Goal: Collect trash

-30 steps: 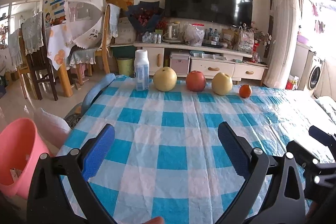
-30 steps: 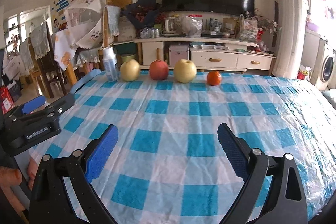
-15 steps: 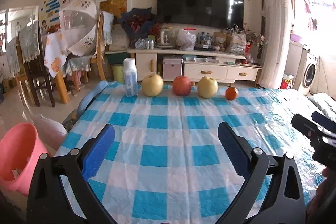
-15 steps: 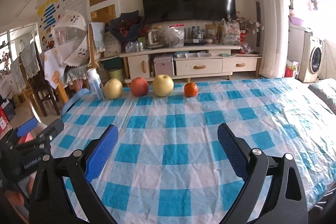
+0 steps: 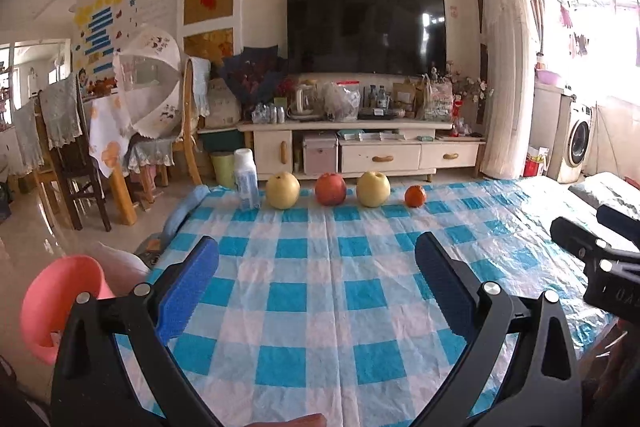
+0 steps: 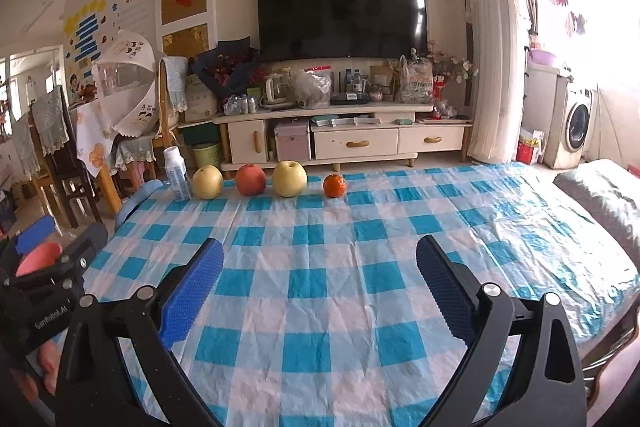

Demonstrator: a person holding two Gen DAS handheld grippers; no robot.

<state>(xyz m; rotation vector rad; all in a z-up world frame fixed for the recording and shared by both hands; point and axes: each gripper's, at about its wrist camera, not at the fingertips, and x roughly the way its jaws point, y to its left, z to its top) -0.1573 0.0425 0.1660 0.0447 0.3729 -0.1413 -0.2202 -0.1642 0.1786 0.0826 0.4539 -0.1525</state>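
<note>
- While both grippers hang above the near edge of the table, which is covered in a crinkled blue-and-white checked plastic cloth, nothing sits between either pair of fingers.
- Furthest left in the left wrist view, a round pink plastic bin stands off the table's left edge, below the tabletop; its mouth faces up and a scrap of something pale lies inside, too small to tell.
- The left gripper has its black fingers with blue ribbed pads spread wide; only bare cloth shows in the gap.
- Along the far edge of the table runs a row of things; leftmost is a small white plastic bottle with a pale blue label, upright, near the far left corner; this is the only trash-like thing on the table, and it is well apart from both grippers.
- Just beside the bottle sits a round yellow pear; then a red apple; then a second, paler yellow pear; then a small orange mandarin, each apart from the next.
- The right gripper also has its blue-padded fingers spread wide, holding nothing; in the left wrist view its black body shows at the right edge.
- Beyond the table, a white low cabinet stands under a black wall television.
</note>
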